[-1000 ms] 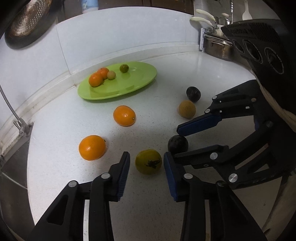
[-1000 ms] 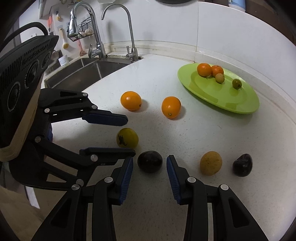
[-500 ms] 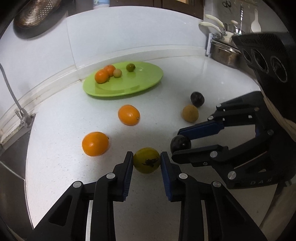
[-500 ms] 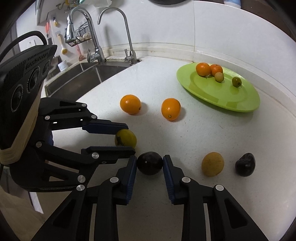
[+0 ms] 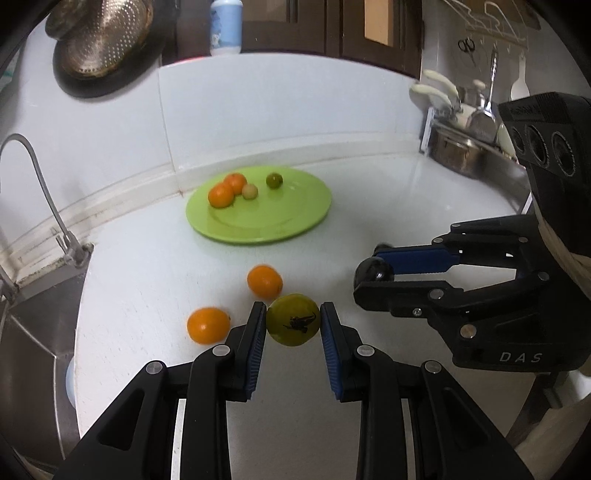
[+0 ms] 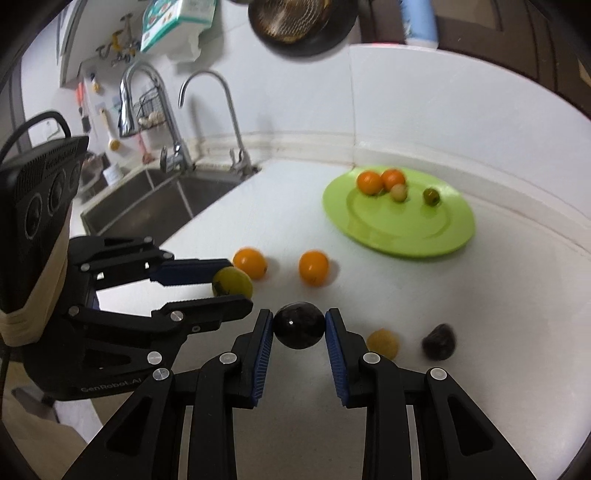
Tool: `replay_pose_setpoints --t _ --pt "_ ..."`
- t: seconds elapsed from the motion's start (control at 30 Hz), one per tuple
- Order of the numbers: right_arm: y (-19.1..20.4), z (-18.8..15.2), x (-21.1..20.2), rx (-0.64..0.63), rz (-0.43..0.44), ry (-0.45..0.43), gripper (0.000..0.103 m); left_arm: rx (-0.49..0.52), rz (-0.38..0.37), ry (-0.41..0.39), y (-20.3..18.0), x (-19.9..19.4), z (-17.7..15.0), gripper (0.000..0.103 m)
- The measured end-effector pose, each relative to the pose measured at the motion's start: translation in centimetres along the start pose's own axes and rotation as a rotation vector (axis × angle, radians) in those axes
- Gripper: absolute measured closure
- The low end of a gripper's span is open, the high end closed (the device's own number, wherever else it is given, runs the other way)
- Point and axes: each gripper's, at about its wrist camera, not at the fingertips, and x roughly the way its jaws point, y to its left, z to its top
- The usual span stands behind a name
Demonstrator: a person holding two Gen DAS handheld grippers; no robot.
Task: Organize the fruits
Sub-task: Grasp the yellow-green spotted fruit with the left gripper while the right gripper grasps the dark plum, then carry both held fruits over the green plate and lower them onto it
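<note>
Left gripper [image 5: 293,325]: clamped on the yellow-green fruit [image 5: 293,319], both blue pads against its sides; half a second ago the pads were only just closing around it.
Yellow-green fruit: now raised off the counter [image 5: 369,206]; the two oranges show below and behind it. A second ago it lay on the counter between open fingers.
Right gripper [image 6: 298,329]: clamped on the dark fruit [image 6: 298,329], pads touching both sides; a second ago its fingers stood apart around the fruit.
Dark fruit: lifted too, seen in the left view at the tips of the right gripper, clear of the counter.
View change: both cameras now sit higher and tilted up, so more wall, the faucet [image 6: 212,107] and the colander [image 5: 101,35] have come into sight.
Oranges: two on the counter, [image 6: 250,263] and [image 6: 313,267], in the same places as before.
Plate [image 6: 399,236]: green, near the wall, holding two small oranges, a pale fruit and a green one, unchanged.
Others: a yellow fruit [image 6: 382,343] and a dark one [image 6: 439,341] remain on the counter, side by side.
</note>
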Motion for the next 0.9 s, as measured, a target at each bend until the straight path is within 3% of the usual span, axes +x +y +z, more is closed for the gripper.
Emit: replay_pose_setpoints --t 0.37,0.67,0.9 --pt "-1.4 2.2 -2.8 0.055 -0.067 -0.128 0.073 -0.058 0.024 -0.066 0.7 -0.9 3.5 0.073" --pt "-3.7 6.0 -4.7 0.059 -0.131 -0.235 0.073 -0.044 0.044 -0.135 1.1 -0.7 7.8 0.073" --pt "-5.5 8.5 -3.9 0.051 -0.141 -0.253 0.073 -0.075 0.05 -0.145 2.5 0.9 10.9 0.073"
